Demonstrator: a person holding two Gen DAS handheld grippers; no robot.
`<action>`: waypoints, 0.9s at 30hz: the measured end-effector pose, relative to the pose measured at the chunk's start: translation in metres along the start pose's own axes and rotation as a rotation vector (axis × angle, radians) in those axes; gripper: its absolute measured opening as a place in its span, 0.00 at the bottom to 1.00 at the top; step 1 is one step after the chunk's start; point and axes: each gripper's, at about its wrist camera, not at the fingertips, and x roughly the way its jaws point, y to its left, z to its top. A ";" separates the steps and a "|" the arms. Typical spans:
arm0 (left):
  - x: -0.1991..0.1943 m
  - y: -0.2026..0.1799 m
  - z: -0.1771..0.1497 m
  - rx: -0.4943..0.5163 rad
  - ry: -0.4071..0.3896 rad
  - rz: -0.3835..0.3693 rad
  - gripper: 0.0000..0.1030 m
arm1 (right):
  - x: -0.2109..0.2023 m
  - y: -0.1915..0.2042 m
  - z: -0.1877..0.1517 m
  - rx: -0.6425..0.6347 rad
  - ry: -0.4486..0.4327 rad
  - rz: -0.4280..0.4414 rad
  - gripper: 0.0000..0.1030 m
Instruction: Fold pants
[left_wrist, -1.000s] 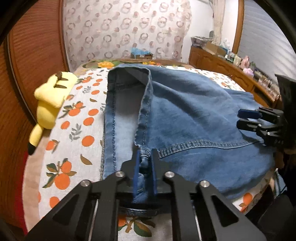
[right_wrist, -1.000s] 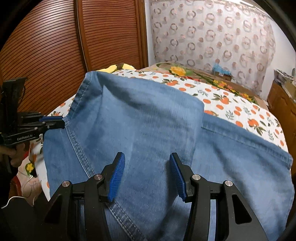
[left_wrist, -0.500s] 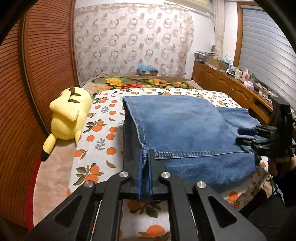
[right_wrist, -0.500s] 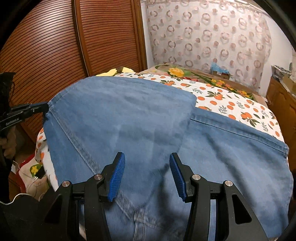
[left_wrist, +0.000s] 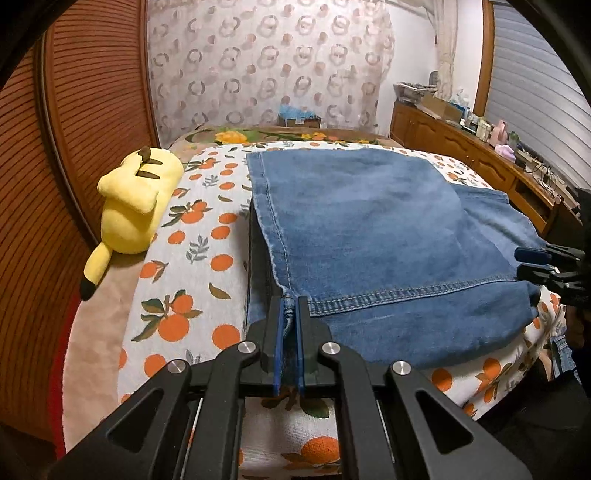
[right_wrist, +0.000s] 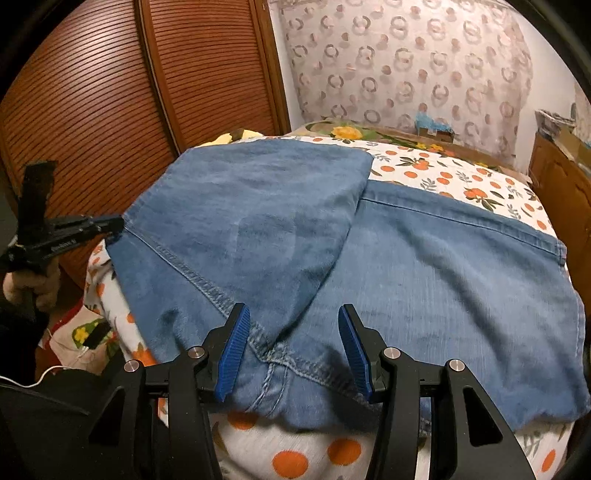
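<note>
With the left gripper (left_wrist: 290, 314) pinching the hem of the jeans (left_wrist: 369, 229) on the bed (left_wrist: 184, 258) and the right gripper (right_wrist: 291, 347) half-open and empty, lay that corner flush before letting go.

Left wrist view: jeans (left_wrist: 369, 236) lie folded on bed (left_wrist: 177, 258), centre to right of frame. Plush (left_wrist: 129, 206) lies on bed, left of jeans, apart. Dresser (left_wrist: 461, 147) upper right, beside bed. Box (left_wrist: 299, 118) behind bed, top centre.
</note>
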 end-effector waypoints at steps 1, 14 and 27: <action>0.001 0.000 -0.001 0.000 0.003 0.001 0.06 | -0.002 0.001 -0.001 -0.002 0.000 0.005 0.50; 0.011 0.002 -0.006 -0.012 0.033 0.003 0.06 | -0.005 0.015 -0.015 -0.007 0.031 0.038 0.40; 0.016 0.001 -0.008 -0.017 0.038 0.011 0.06 | -0.015 0.021 -0.032 -0.042 0.054 0.069 0.01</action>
